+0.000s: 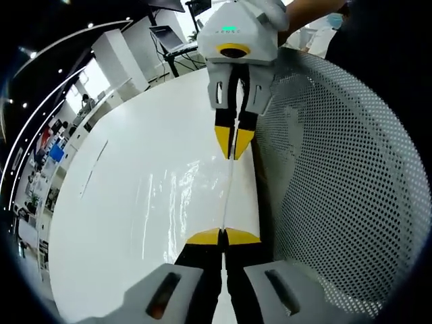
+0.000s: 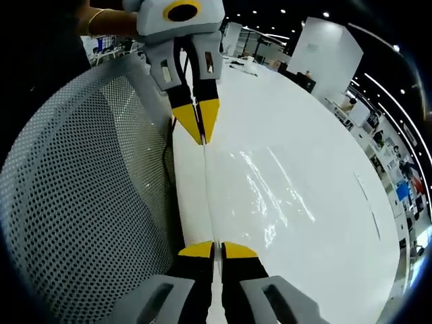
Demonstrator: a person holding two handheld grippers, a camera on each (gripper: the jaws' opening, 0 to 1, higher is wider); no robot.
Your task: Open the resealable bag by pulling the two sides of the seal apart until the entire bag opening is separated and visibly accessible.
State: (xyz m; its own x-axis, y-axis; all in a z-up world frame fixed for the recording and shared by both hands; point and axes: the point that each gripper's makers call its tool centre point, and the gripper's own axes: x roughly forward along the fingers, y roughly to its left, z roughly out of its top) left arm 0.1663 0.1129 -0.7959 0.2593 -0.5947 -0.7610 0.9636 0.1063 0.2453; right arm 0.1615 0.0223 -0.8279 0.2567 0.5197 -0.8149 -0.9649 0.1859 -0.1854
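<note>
While left tongs (image 1: 223,236) and right tongs (image 2: 217,250) both clench resealable bag (image 1: 169,202) edge, uneven pull risks film slipping, seal staying shut.

A big white bench (image 1: 135,223) shines under ceiling lights (image 2: 326,14). Beside it stands a white wall with little holes (image 1: 337,189). Desks (image 1: 172,44) sit far back.

I can read no text, label, brand or number in either view. The opposite tool (image 1: 233,145) carries a small green light on its housing in my left gripper view, but no lettering beside it that I can make out. The shelves and displays far behind the counter (image 2: 317,175) show patches of colour that may be signs; they are too small and blurred for me to read.
</note>
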